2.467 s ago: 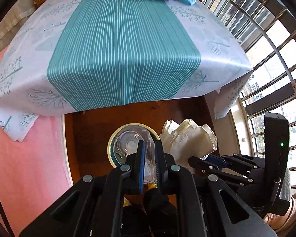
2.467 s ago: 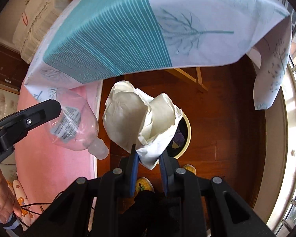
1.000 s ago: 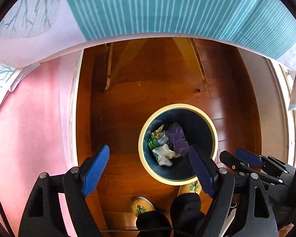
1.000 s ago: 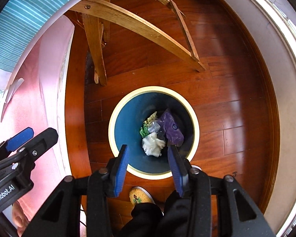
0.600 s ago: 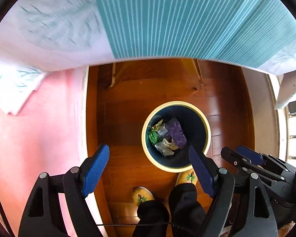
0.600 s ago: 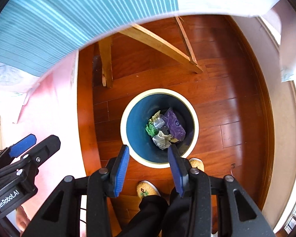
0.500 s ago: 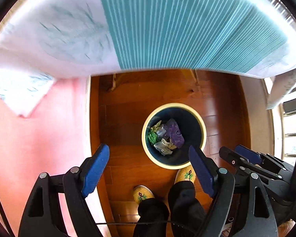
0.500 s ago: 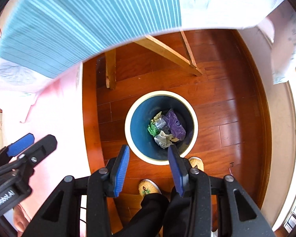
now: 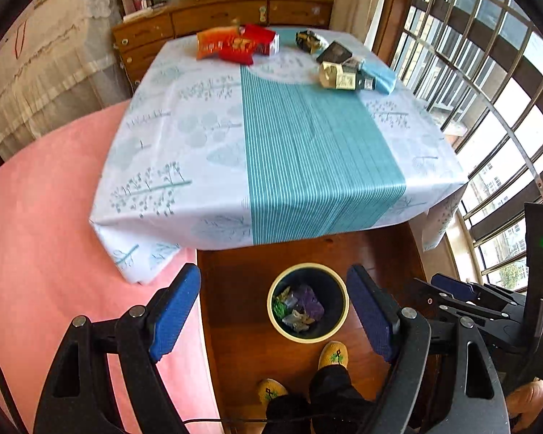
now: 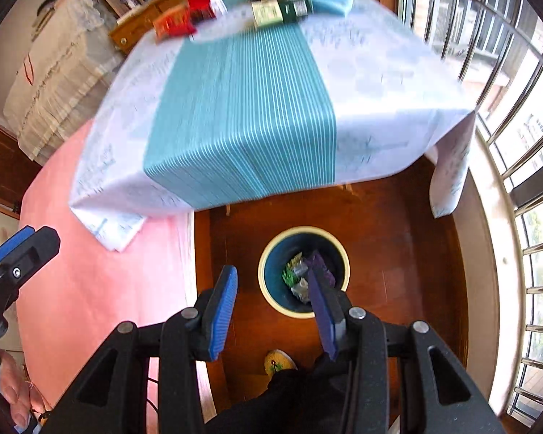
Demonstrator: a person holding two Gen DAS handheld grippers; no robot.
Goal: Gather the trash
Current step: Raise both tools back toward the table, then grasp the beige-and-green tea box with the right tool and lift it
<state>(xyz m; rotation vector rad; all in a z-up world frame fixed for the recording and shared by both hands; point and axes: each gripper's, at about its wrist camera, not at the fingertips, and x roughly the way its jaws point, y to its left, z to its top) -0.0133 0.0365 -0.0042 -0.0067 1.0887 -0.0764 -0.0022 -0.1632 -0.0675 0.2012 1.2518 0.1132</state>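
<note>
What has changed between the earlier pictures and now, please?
The left gripper let go of the clear bottle and the right gripper let go of the crumpled paper; both now stand open and empty. Both have risen from the bin to above the table. The bin, the red packets and the green carton stayed put.
</note>
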